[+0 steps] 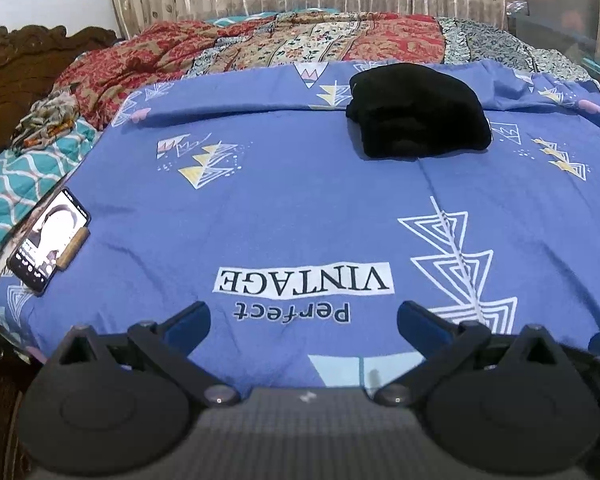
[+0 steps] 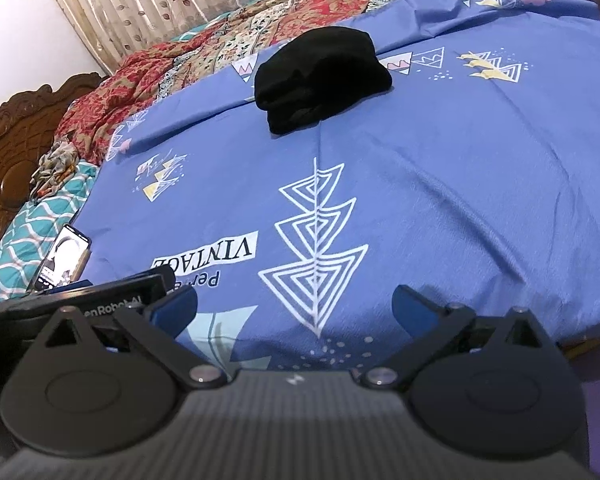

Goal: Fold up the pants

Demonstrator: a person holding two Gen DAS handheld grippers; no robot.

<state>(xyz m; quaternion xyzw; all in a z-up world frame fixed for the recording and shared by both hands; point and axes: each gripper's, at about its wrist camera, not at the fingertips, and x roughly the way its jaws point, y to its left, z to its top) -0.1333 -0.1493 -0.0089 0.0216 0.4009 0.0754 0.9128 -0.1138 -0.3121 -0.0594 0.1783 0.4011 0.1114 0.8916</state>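
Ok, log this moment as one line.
pants: folded, black, on blue sheet | left gripper: open, empty | right gripper: open, empty | phone: sheet's left edge

Matt black cloth pants point(image 1: 418, 110) on smooth blue cotton-like sheet point(image 1: 300, 208) (carved glossy wooden headboard point(image 2: 16, 136)).

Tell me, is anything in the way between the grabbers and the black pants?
Nothing visible: only bare blue sheet lies between the open left gripper, the open right gripper and the folded black pants.
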